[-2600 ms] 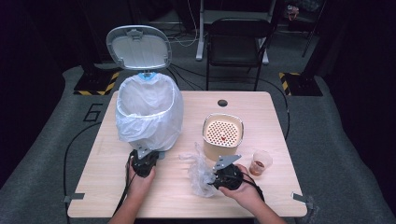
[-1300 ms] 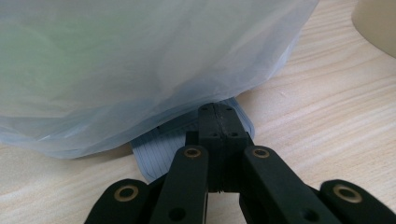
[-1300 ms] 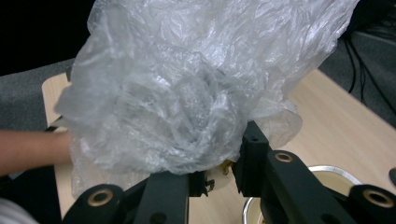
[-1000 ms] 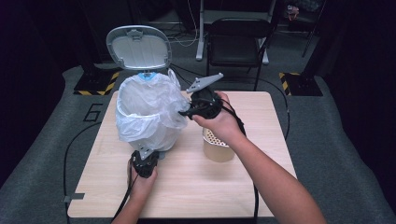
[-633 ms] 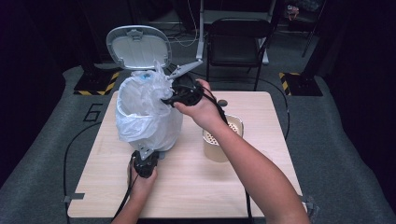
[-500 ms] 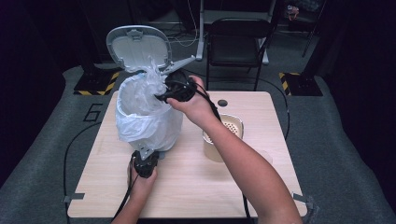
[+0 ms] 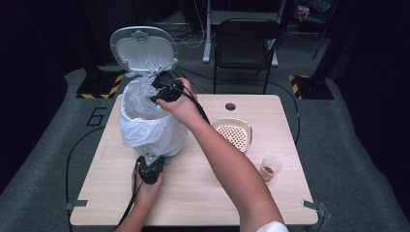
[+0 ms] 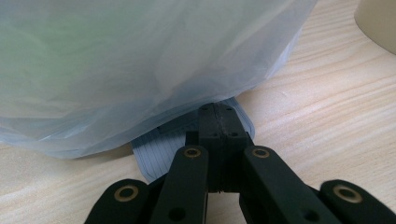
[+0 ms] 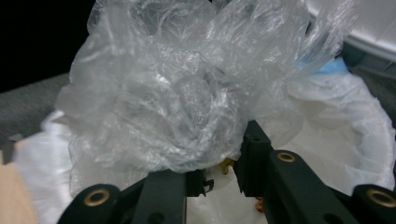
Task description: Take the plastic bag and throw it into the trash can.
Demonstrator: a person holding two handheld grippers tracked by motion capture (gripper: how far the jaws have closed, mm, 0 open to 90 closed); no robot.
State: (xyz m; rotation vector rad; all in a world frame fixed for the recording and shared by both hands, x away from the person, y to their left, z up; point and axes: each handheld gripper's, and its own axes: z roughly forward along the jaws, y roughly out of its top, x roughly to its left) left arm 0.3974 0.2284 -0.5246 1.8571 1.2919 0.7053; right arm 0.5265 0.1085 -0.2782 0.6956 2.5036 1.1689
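High view first: the wooden surface point(image 7: 203, 193) carries a bin point(image 7: 145, 130) lined with a white bag point(image 7: 140, 123), its grey lid point(image 7: 142, 48) tipped up and open at the far side. Right of the bin sits a beige perforated basket point(image 7: 234, 133), and near the surface's right edge a small clear cup point(image 7: 270, 166). Over the bin's mouth the right claw point(image 7: 157, 92) hangs, and in the right gripper view its jaws have just been easing apart, with a crumpled wad of clear plastic wrap point(image 9: 182, 88) bunched between and above them, right over the bag's opening. Down at the bin's foot, the left claw point(image 8: 219, 119) is fully together, its tips pressing on the ribbed grey pedal point(image 8: 163, 140) that pokes out from under the bag.
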